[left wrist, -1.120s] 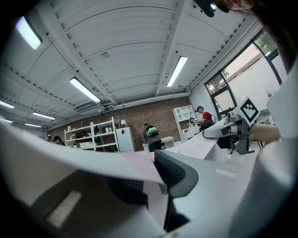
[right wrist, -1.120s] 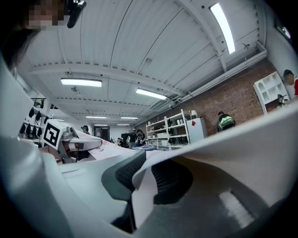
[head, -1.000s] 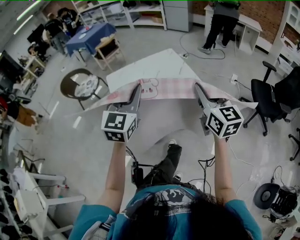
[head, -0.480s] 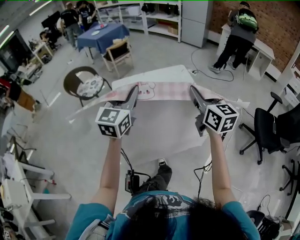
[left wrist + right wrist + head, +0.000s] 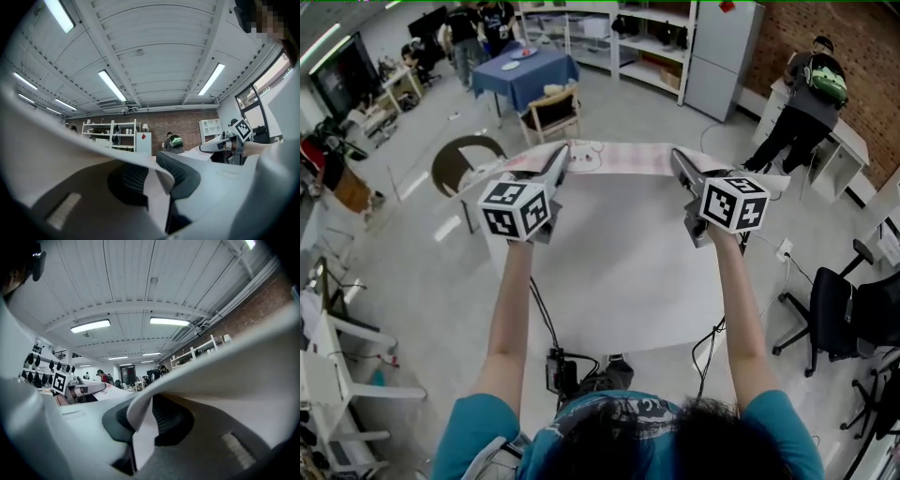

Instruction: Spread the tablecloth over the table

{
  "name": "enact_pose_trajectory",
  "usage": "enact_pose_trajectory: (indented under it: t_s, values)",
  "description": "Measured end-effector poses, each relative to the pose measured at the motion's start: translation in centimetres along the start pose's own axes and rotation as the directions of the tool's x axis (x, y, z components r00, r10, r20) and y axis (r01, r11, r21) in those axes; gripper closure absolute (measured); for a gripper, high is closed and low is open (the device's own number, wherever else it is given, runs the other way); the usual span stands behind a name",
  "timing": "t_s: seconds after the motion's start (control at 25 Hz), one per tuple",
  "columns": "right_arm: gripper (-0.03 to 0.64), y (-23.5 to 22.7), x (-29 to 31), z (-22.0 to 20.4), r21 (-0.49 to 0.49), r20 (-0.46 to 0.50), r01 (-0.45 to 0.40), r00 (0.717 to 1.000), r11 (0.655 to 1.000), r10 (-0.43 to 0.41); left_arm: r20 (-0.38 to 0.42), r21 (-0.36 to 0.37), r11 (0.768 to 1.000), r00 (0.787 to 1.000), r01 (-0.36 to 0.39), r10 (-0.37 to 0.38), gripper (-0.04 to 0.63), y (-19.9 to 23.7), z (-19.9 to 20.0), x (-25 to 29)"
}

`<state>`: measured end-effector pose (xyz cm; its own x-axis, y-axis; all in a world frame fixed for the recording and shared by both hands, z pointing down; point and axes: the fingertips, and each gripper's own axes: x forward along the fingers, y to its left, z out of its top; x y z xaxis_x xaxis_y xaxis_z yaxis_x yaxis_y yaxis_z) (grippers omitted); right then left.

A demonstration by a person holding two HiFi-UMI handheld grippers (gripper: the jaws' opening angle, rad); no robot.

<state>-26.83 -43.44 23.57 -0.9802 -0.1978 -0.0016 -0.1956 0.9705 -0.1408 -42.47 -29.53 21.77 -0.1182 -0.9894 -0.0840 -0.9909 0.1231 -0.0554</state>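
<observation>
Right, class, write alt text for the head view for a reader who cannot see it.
Seen from above, a person stretches both arms forward, the left gripper and right gripper each shut on the pink-checked edge of a white tablecloth stretched between them. Chairs and shelves stand around.

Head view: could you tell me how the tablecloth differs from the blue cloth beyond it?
The tablecloth is pink check with a cartoon print; the blue cloth is plain. The tablecloth is held up by its edge, not laid; the blue cloth lies spread, sides hanging down. Both are fabric covers.
</observation>
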Motion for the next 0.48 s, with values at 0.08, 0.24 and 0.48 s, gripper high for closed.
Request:
enact_pose_trajectory:
  t_s: [0.08, 0.24, 0.48]
  values:
    - [0.575, -1.2, 3.0, 1.9, -0.005, 0.027, -0.010, 1.000, 1.000, 0.010, 0.018, 0.010, 1.000, 1.000, -0.013, 0.013, 0.523, 2.5, 1.6, 2.3]
    - [0.575, -2.7, 7.6, 6.9, -0.075, 0.111, -0.014, 0.994, 0.997, 0.022, 0.105, 0.118, 0.992, 0.994, -0.032, 0.019, 0.525, 6.0, 6.0, 6.0]
    - [0.574, -1.7, 8.2, 14.4, -0.277, 0.274, -0.031, 0.956, 0.960, 0.110, 0.301, 0.310, 0.948, 0.953, -0.074, -0.024, 0.523, 6.0, 12.6, 6.5]
